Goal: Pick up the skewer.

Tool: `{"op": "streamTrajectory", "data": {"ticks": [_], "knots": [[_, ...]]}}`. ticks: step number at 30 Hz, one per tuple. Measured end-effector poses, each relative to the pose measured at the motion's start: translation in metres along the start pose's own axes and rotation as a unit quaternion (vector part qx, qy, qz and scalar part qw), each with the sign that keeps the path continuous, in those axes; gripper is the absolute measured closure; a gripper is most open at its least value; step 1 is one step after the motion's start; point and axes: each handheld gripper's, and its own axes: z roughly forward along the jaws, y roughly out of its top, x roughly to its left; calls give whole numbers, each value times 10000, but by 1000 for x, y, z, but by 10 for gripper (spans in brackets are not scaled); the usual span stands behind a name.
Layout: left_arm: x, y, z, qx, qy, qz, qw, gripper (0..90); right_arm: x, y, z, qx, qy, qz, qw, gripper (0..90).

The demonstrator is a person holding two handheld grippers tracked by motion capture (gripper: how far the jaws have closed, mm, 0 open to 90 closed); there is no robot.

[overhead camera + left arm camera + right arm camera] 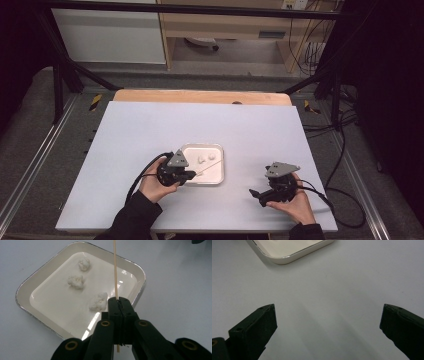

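A cream square tray (217, 172) (50, 275) sits near the middle of the white table. Three white lumps lie in it, one of them (98, 301) close to my left gripper's jaws. My left gripper (192, 175) (119, 300) hangs over the tray's near edge, shut on a thin wooden skewer (115, 267) that points out across the tray. The skewer (210, 166) shows slanting over the tray in the high view. My right gripper (255, 192) (328, 320) rests to the right of the tray, open wide above bare table, nothing between its jaws.
The tray corner (287, 255) lies ahead of the right gripper. A wooden strip (200, 96) runs along the table's far edge. Cables (345, 200) trail off the table's right side. Black frame bars and shelving stand beyond the table.
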Motion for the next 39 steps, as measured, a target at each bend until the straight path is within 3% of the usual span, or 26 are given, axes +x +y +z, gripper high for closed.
{"op": "streamTrajectory", "data": {"ticks": [1, 8, 11, 12, 13, 17, 18, 28, 29, 30, 31, 33, 36, 39], "knots": [[-1, 1, 0, -8, -11, -9, 10000, 889, 0, 0, 0, 0, 0, 0, 10000, 16], [-8, 5, 0, 59, -45, 52, 10000, 889, 15, 16, -4, 104, -243, -721, 9970, 24], [-11, 7, 1, 82, -53, 85, 9999, 888, 20, 23, -4, 151, -324, -1045, 9939, 30], [-11, 7, 1, 82, -53, 85, 9999, 888, 20, 23, -4, 151, -324, -1045, 9939, 30], [-13, 8, 1, 90, -68, 114, 9999, 889, 24, 27, -4, 190, -373, -1222, 9916, 36], [-18, 11, 2, 112, -74, 169, 9998, 888, 28, 33, -4, 206, -436, -1454, 9882, 49], [-19, 12, 2, 117, -89, 195, 9997, 888, 31, 37, -4, 250, -473, -1609, 9855, 57], [-33, 26, 8, 175, -197, 416, 9988, 889, 44, 46, 4, 360, -452, -2329, 9708, 124], [-35, 28, 9, 178, -216, 439, 9986, 889, 44, 46, 4, 360, -452, -2329, 9708, 124], [-37, 30, 10, 205, -210, 460, 9985, 888, 46, 47, 5, 360, -457, -2503, 9664, 146], [-38, 31, 11, 227, -221, 474, 9984, 888, 46, 47, 5, 360, -457, -2503, 9664, 146], [-41, 34, 14, 248, -250, 512, 9981, 888, 48, 48, 7, 373, -437, -2728, 9603, 183], [-44, 38, 17, 271, -278, 561, 9977, 889, 49, 48, 9, 357, -411, -2878, 9562, 238], [-48, 41, 22, 328, -317, 598, 9972, 888, 50, 47, 11, 365, -384, -3081, 9499, 295]]}}
